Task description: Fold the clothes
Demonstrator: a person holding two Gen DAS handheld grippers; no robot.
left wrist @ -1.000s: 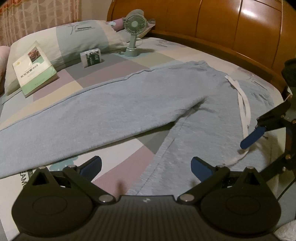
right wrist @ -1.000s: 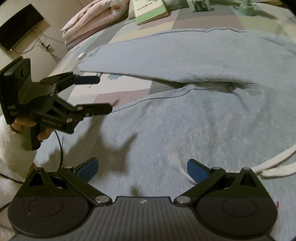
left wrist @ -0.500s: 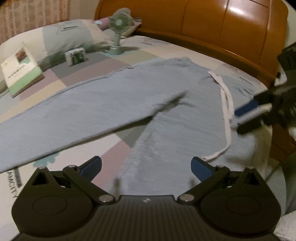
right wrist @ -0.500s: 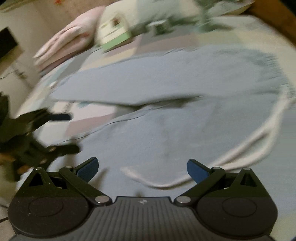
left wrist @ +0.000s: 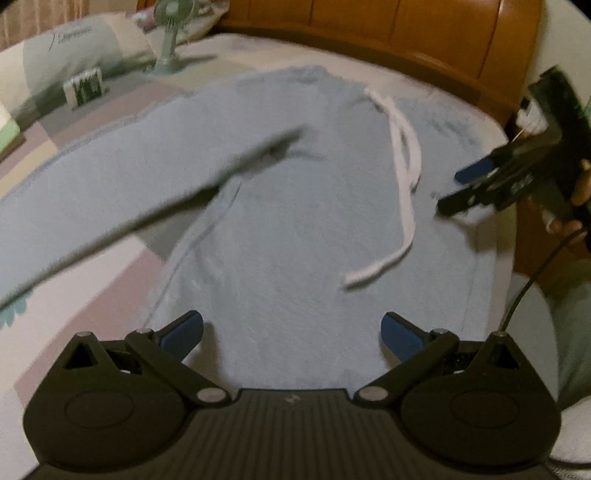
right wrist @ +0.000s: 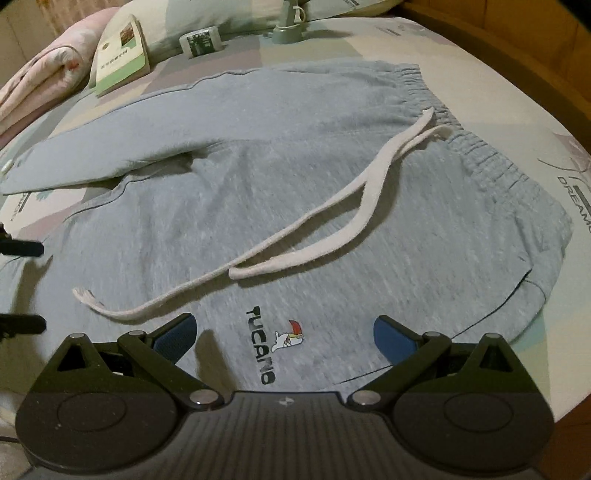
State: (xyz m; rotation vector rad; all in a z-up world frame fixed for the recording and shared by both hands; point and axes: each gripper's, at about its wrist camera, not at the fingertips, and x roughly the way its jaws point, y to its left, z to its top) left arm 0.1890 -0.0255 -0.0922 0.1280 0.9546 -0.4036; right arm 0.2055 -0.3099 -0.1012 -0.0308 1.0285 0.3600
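You had the grey sweatpants spread flat across the bed, legs splayed apart, ready for folding. The white drawstring lay loose over the front. Your left gripper and right gripper hovered above the near leg and hip, jaws wide apart, holding nothing.

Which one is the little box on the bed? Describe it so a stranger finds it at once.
Start at the grey-blue sweatpants spread across the bed; look past them toward the pillows. The small box stands between the green-and-white book and the fan's base. It alone is squat, with a dark green printed face.
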